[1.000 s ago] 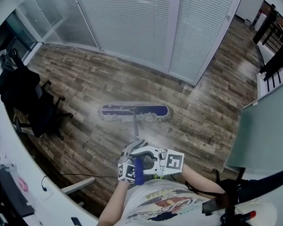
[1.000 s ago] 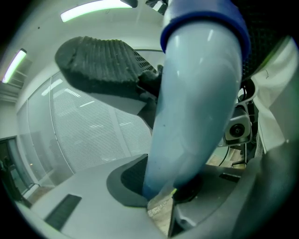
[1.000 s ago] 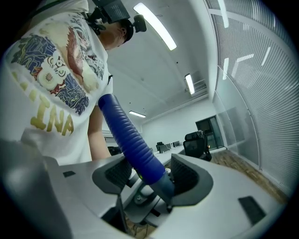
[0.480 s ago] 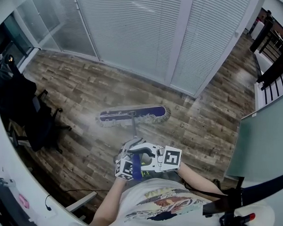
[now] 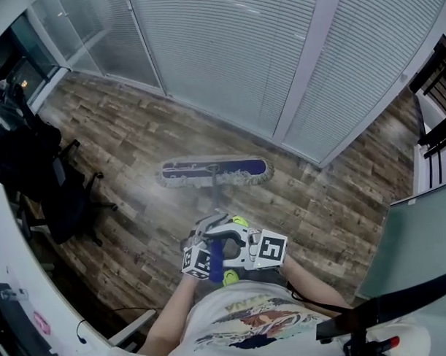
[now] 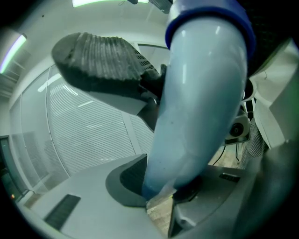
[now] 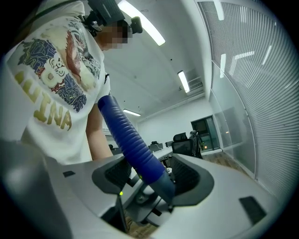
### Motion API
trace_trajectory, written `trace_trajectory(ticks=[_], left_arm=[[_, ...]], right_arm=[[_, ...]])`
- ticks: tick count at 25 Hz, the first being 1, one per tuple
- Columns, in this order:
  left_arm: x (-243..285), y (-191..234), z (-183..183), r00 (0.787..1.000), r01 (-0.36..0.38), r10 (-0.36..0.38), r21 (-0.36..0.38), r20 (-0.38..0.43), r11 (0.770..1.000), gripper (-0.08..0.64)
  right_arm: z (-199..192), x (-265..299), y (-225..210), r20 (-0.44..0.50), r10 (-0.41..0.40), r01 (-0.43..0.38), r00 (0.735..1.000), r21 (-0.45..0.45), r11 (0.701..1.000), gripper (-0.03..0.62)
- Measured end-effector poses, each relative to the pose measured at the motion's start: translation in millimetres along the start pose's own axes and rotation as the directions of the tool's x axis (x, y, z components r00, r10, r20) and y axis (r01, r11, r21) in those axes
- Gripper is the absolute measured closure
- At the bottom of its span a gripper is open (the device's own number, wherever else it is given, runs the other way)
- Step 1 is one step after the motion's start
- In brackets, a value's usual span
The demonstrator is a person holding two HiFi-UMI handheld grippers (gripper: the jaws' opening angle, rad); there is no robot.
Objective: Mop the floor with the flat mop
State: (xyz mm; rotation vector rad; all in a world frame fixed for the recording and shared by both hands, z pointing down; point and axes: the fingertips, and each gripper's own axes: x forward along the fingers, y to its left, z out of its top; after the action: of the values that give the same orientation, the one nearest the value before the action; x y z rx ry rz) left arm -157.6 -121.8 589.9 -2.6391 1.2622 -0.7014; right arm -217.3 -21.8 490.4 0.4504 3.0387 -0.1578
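Observation:
The flat mop's blue head [image 5: 214, 171] with its pale fringe lies flat on the wood floor [image 5: 127, 140], close to the foot of the blinds wall. Its pole [image 5: 214, 199] runs back to me. In the head view both grippers sit together on the handle in front of my chest. My left gripper [image 5: 213, 243] [image 6: 159, 140] is shut on the light-blue handle [image 6: 201, 93], which fills its view. My right gripper [image 5: 233, 253] [image 7: 152, 176] is shut on the dark-blue ribbed grip [image 7: 131, 135], just behind the left.
A glass partition with white blinds [image 5: 233, 56] stands just beyond the mop head. At the left a black office chair with dark clothing [image 5: 40, 173] stands beside a white desk edge [image 5: 13, 246]. A frosted panel [image 5: 422, 232] is on the right and a cable [image 5: 133, 309] lies near my feet.
I have moved forward with the mop, and its head now lies nearer the blinds wall and level again. Both grippers keep their hold on the handle.

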Motion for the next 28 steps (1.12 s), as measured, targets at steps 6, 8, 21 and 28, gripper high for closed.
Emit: trace_trajectory(ticks=[6,8,21,28], left_arm=[[100.8,97.4,-5.6,0.999,0.003,-0.003,0.001,-0.034,1.000,0.502],[131.0,131.1,-2.6,0.999,0.004,-0.004,0.003,-0.041,1.000,0.502],[206.1,214.0,-9.4,0.997,0.012,-0.010,0.030,-0.072,0.999,0.502],[157.8,158.1,-11.3,0.998,0.016,-0.013,0.041,-0.067,0.999,0.502]], right_arm=[[16.3,-29.8,-139.5,0.029,-0.010,0.008,1.000,0.072,0.997,0.331],[23.9,-37.2,-183.9,0.037,-0.009,0.006,0.999,0.074,0.997,0.331],[26.3,-52.2,-295.1,0.031,-0.034,0.029,0.999,0.146,0.989,0.327],[15.6,-43.5,-223.0,-0.002,-0.069,0.069,0.998,0.168,0.983,0.327]])
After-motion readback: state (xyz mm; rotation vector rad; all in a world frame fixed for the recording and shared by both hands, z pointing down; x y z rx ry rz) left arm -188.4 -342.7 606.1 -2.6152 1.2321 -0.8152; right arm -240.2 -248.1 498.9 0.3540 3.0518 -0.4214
